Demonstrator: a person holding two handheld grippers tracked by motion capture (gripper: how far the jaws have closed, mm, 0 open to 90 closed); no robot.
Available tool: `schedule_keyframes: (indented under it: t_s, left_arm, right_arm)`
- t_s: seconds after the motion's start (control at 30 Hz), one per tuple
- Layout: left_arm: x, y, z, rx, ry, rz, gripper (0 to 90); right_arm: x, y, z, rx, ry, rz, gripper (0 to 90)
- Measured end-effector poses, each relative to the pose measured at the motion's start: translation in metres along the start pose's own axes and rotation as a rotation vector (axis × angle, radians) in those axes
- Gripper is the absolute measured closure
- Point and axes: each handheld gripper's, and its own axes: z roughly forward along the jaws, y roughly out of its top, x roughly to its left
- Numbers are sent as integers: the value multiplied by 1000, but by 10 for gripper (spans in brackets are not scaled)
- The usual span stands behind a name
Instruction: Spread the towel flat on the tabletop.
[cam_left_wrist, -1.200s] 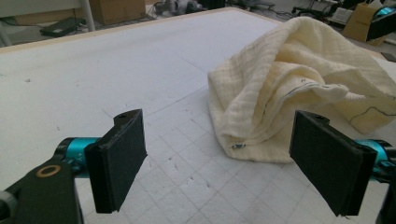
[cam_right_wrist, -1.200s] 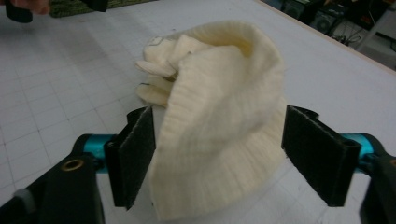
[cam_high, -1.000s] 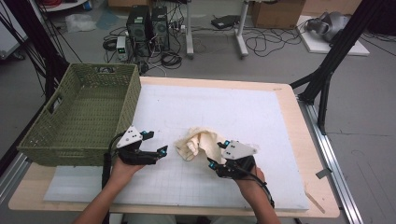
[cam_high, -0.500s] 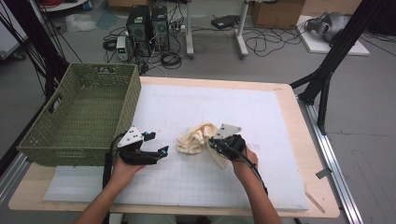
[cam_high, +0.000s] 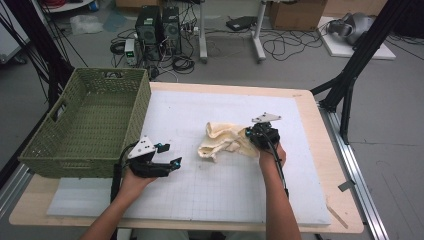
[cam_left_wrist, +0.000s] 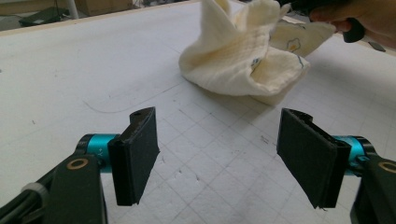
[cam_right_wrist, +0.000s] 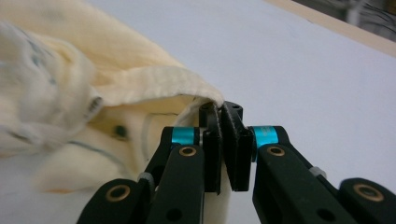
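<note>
One soft, floppy cloth mid-counter: right claw is pinching its hem, probably just one layer; left claw is hanging released nearby.

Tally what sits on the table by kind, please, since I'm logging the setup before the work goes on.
Cream cloth: 1
Green woven basket: 1
Handheld grippers: 2, the left gripper open, the right gripper shut on the cloth's edge
Total: 4
</note>
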Motion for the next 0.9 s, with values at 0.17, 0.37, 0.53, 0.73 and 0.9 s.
schedule_keyframes:
  t_s: [0.17,0.37,0.53,0.73,0.9]
  left_arm:
    - [0,0,-1,-2,-1,-6,306]
    - [1,0,-1,1,4,-3,304]
    - [1,0,-1,-2,13,-7,302]
    - [1,0,-2,-5,12,-7,303]
    - [2,0,-3,-5,14,-7,303]
  right_arm:
    - [-15,-8,-2,11,-39,58,787]
    - [-18,-8,-28,-91,-9,31,661]
    - [-3,-14,-41,-126,137,-40,563]
    - [22,-25,-25,-56,263,-103,486]
    - [41,-32,2,25,311,-106,601]
